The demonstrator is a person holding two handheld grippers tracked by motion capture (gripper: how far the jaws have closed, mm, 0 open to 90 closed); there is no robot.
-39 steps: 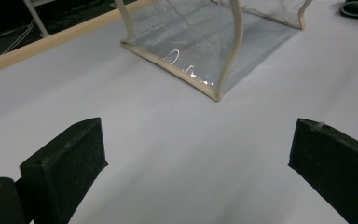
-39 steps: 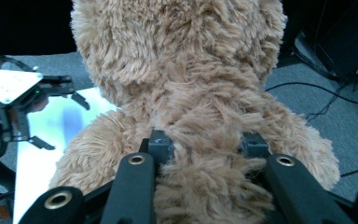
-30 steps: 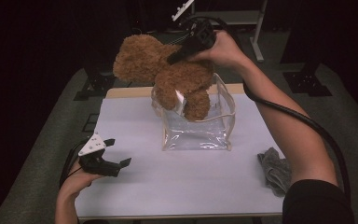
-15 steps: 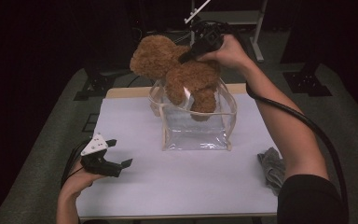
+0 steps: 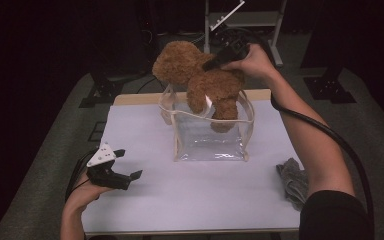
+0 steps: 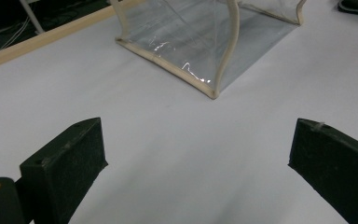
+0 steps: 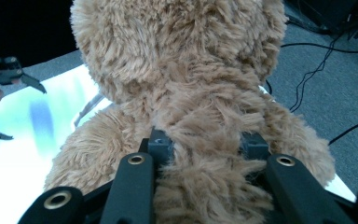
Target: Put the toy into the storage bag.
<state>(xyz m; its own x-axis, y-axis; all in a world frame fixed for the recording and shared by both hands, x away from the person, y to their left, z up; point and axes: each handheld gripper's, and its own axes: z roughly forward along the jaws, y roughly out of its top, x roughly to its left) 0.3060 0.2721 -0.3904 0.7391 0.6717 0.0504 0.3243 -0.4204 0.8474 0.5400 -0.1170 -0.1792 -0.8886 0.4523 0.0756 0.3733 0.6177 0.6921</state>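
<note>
The right hand-held gripper clamps the brown teddy bear by its back, legs inside the clear bag for lowering, while the left hand-held gripper, wide open and empty, rests clear on the surface.

The left gripper hung over the white table, its two black jaws spread wide with nothing between them. Ahead stood the clear plastic bag with cream piping along its edges, resting on the table. A wooden strip edged the table's far side
</note>
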